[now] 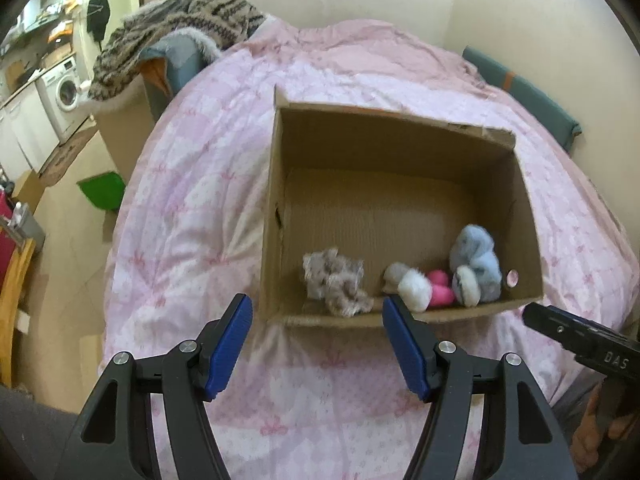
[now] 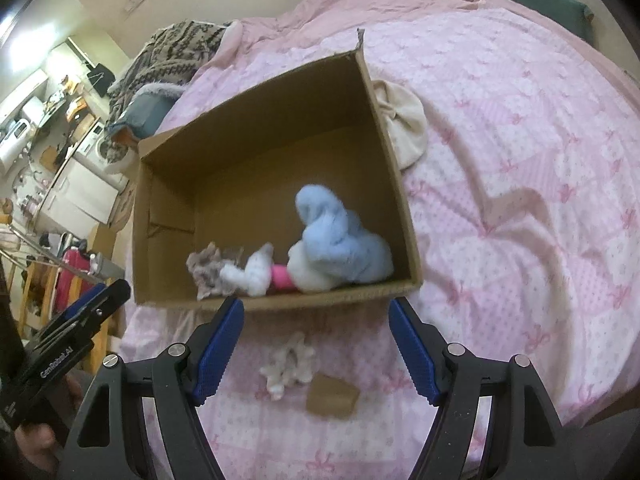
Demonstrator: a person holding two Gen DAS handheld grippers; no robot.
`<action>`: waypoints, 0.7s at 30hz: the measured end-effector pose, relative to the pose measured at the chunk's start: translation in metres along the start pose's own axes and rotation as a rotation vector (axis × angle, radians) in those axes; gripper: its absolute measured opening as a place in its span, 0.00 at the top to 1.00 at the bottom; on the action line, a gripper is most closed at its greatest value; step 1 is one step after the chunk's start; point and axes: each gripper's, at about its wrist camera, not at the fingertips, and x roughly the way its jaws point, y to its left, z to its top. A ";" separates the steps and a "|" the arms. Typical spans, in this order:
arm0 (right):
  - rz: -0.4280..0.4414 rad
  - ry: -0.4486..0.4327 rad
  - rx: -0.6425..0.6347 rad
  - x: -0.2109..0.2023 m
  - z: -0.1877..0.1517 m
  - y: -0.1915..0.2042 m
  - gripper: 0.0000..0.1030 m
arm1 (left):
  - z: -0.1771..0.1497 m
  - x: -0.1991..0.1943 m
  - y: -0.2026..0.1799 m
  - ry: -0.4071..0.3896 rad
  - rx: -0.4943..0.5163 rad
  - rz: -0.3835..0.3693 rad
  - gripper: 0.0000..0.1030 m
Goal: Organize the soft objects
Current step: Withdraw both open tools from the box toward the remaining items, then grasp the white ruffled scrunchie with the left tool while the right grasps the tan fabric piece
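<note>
Plush toys [image 2: 340,240] already fill the cardboard box [image 2: 400,184]; a white fluffy piece [image 2: 288,364] waits on the quilt [image 2: 520,160] beneath the right gripper [image 2: 316,352], both tools wide, empty.

White lettering "DAS" stands on the black body of the right gripper [image 1: 580,340], seen at the right edge of the left wrist view. White lettering "GenRobot.AI" runs along the black body of the left gripper [image 2: 86,316], seen at the left edge of the right wrist view. No other text is legible in either view.
</note>
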 end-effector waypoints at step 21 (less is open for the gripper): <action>0.034 0.326 0.085 0.060 -0.032 -0.016 0.23 | -0.029 0.032 0.016 0.196 -0.105 -0.017 0.37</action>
